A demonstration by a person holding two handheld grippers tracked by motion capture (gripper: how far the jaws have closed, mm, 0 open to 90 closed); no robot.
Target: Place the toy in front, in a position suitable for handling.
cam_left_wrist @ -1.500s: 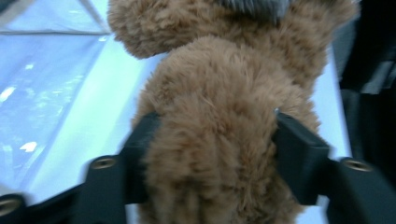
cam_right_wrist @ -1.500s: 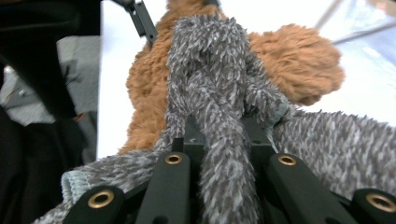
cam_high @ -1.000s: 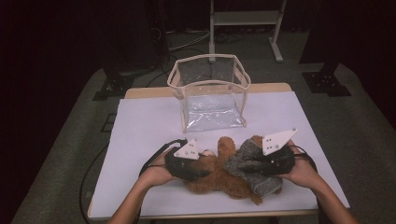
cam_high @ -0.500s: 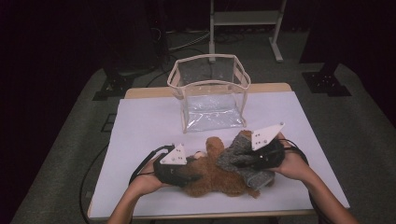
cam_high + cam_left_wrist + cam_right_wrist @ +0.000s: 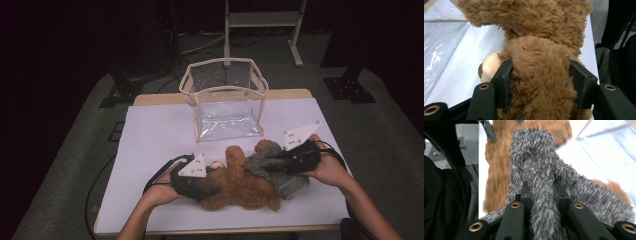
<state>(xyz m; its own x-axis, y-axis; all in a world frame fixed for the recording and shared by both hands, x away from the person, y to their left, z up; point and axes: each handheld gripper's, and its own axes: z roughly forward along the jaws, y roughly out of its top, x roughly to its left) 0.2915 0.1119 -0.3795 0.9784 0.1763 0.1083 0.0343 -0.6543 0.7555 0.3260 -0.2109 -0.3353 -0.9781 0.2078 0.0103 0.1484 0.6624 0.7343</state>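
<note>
A brown plush toy (image 5: pixel 245 187) lies on the white table (image 5: pixel 150 140) near its front edge. My left gripper (image 5: pixel 212 189) comes at it from the left. In the left gripper view the jaws flank a thick furry part of the brown plush toy (image 5: pixel 536 87), and the left gripper (image 5: pixel 540 77) has just been opening while the fur still fills the gap and touches both pads. A grey shaggy plush toy (image 5: pixel 270 162) rests against the brown one's right side. My right gripper (image 5: pixel 277 159) is shut on a thin limb of the grey plush toy (image 5: pixel 534 170), pinched in the right gripper (image 5: pixel 541 192).
A clear plastic bag (image 5: pixel 227 105) with a beige rim stands open at the back middle of the table. Behind the table a metal stand (image 5: pixel 262 20) rises from the dark floor. Bare white table spreads left of the toys.
My right gripper has lifted slightly with the grey toy's limb. My left gripper has shifted left and nearer the front edge, still on the brown toy.
</note>
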